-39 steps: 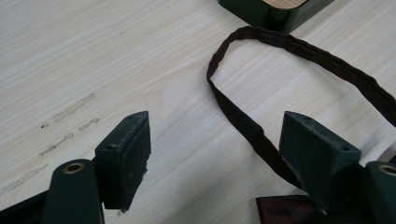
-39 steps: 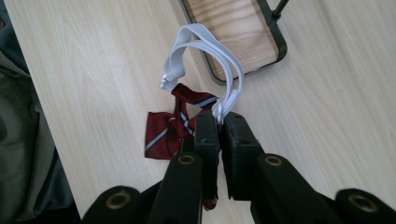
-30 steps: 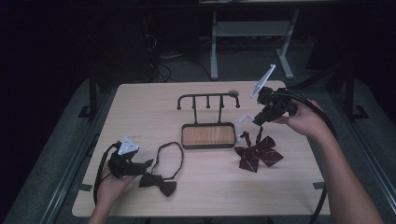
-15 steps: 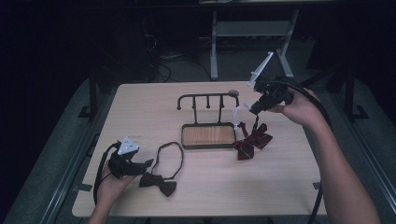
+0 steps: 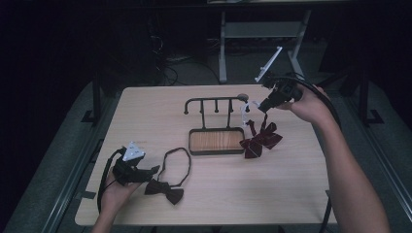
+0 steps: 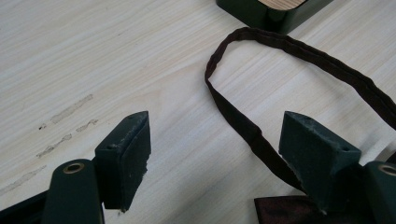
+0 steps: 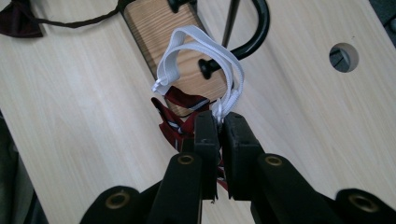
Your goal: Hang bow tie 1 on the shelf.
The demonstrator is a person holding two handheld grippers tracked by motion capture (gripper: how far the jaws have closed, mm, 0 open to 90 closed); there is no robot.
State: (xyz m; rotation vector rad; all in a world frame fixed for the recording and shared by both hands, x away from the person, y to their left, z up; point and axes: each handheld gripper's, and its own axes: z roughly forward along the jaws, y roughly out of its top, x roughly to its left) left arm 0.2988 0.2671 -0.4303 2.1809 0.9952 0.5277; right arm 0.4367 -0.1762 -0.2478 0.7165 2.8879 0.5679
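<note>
My right gripper [image 5: 264, 107] is shut on the white elastic strap [image 7: 201, 51] of a dark red striped bow tie [image 5: 261, 141]. The bow hangs below it, touching the table beside the black hook rack [image 5: 214, 101]. In the right gripper view the strap loop rises from the gripper [image 7: 220, 122] in front of the rack's end hook [image 7: 254, 32]. My left gripper [image 5: 150, 171] rests open at the front left. A dark brown bow tie [image 5: 165, 191] lies by it, and its strap [image 6: 243, 121] runs between the jaws of that gripper [image 6: 215, 140].
The rack stands on a wooden base [image 5: 216, 141] with a black rim at the table's middle. A round hole [image 5: 241, 96] pierces the tabletop near the back edge. A pale metal stand [image 5: 257, 34] is on the floor behind the table.
My right gripper has risen and moved back and left toward the rack's right end, dragging the red bow tie toward the base. The left gripper has stayed put.
</note>
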